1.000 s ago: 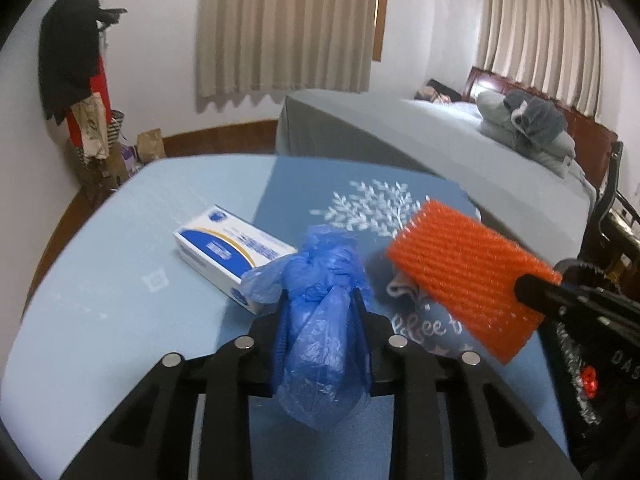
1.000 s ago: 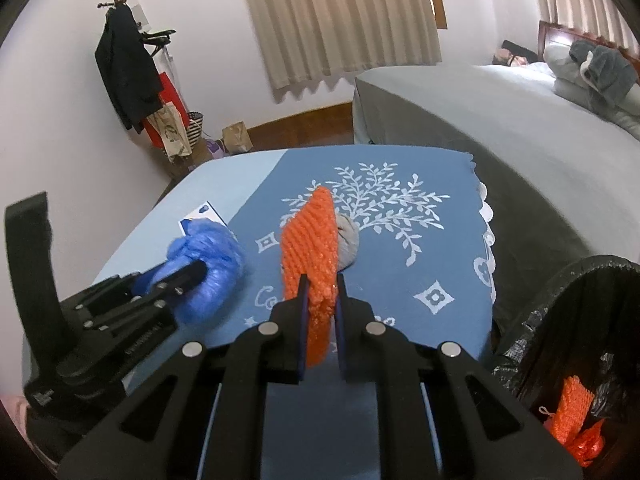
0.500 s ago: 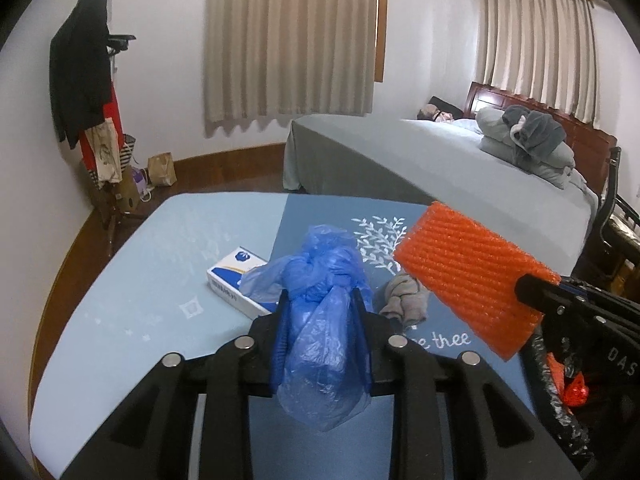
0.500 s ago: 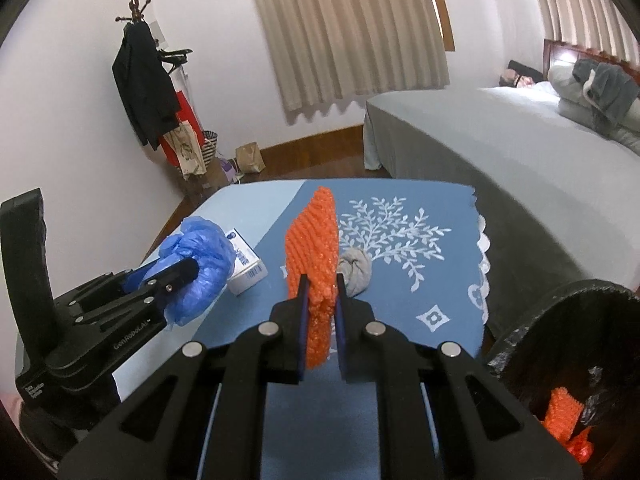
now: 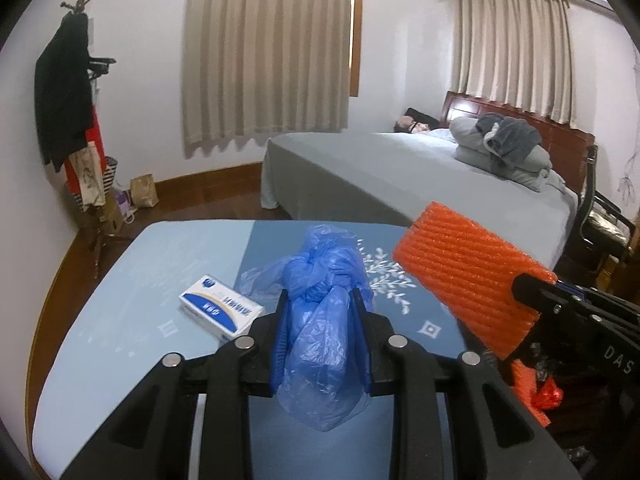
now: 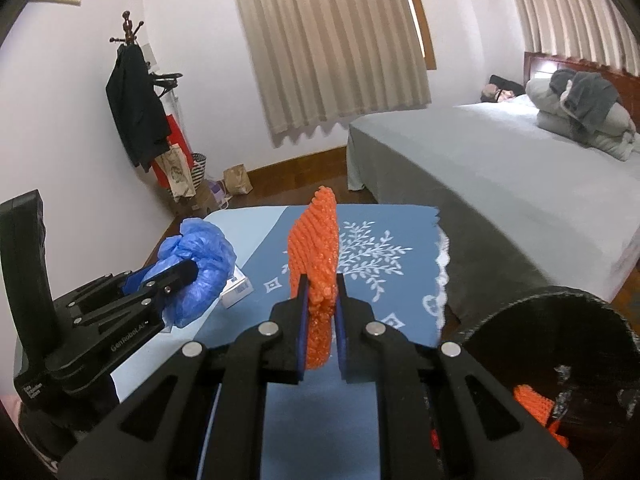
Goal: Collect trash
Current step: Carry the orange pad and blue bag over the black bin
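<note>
1. Bedroom: grey bed (image 5: 400, 168), curtained windows, coat rack (image 6: 136, 112). In front, a table (image 5: 120, 320) under a blue cloth.
2. Left hand-held gripper (image 5: 322, 320) is clenched on a crumpled blue plastic bag (image 5: 324, 280), held clear above the table.
3. Right hand-held gripper (image 6: 320, 304) grasps an orange foam net (image 6: 316, 248) edge-on, upright between the jaws.
4. Black-lined trash bin (image 6: 560, 320) stands just beside the table, right of it; orange scraps already lie inside.
5. Judgement: both pieces are lifted so they can travel to the bin together.
6. A white-and-blue box (image 5: 220, 308) rests on the table; probably not trash.
</note>
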`<state>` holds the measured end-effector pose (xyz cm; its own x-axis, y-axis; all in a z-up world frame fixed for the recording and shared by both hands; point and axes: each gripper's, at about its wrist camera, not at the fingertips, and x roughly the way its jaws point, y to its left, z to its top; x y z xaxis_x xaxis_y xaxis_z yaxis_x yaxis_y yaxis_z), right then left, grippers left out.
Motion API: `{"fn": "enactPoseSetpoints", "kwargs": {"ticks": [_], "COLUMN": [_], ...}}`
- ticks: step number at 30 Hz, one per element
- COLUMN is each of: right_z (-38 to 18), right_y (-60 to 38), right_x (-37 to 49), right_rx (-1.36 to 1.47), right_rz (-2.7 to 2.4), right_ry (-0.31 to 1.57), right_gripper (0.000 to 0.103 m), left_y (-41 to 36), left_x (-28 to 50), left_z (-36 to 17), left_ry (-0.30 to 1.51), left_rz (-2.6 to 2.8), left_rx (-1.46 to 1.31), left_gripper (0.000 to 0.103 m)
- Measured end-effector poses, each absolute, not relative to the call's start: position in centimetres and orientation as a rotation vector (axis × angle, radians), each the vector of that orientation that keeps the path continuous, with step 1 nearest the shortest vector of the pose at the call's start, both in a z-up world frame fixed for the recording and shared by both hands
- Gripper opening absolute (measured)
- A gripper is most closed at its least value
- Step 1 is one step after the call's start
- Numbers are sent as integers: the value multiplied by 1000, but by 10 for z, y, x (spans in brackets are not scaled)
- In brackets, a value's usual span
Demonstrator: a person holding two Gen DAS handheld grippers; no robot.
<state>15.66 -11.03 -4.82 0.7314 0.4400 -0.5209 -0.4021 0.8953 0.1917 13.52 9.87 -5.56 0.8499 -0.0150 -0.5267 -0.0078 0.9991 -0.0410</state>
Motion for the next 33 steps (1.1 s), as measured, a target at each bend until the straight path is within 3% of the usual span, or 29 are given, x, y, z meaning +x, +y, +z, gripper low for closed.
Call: {"fn": "enactPoseSetpoints", "kwargs": {"ticks": [33], "right_z": [-53], "right_y": [-277], "right_x": [95], "right_rx": [143], "right_rz": [131], "right_ry": [544], "right_gripper": [11], "left_y": [-68], "left_x": [122], "left_z": [-33], "left_ry": [502], "left_rz": [-339], "left_rx": [59], "left_gripper": [28]}}
